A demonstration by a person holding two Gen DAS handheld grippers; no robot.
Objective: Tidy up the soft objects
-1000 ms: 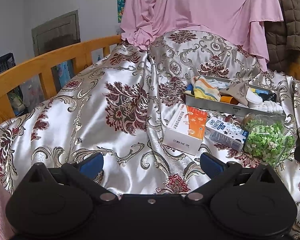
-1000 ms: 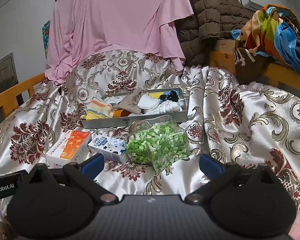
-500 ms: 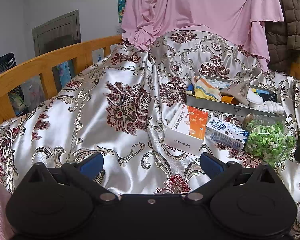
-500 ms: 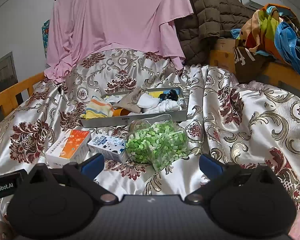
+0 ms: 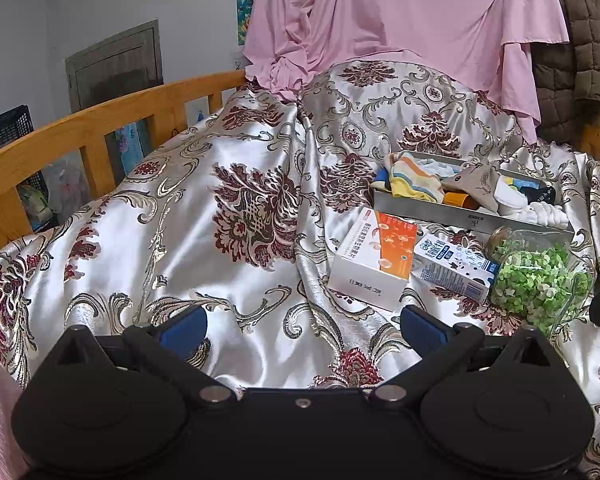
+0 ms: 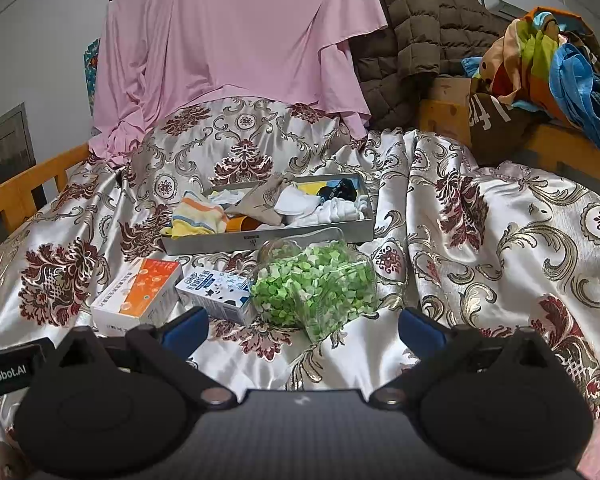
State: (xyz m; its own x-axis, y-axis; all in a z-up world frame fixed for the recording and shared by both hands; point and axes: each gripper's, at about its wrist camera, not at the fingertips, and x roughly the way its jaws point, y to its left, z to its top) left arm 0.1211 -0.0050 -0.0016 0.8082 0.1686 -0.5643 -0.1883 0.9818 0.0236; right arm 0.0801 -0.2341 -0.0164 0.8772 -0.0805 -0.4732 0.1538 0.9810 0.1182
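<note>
1. Both the left gripper [image 5: 302, 326] and the right gripper [image 6: 303, 326] have their fingers spread wide with nothing between them, held low over the satin bedspread [image 5: 180, 208].
2. The soft things are socks, heaped in the grey metal tray [image 6: 268, 238] at about 12 o'clock from the right gripper and about 2 o'clock from the left.
3. The striped sock [image 6: 198, 218] droops over the tray's left end; the white socks [image 6: 328, 210] are bunched toward the right end, with a beige cloth piece [image 6: 260, 200] between them.
4. Judged by their look, the socks are light and limp and will sag from any pinch, so grip a thick fold near the middle, not a loose toe (an edge hold may slip out).
5. The jar of green bits [image 6: 316, 288], the blue-and-white carton [image 6: 216, 290] and the orange-and-white box [image 6: 140, 294] lie between the grippers and the tray; reach over them, since the jar looks like glass and may roll on slick satin.
</note>
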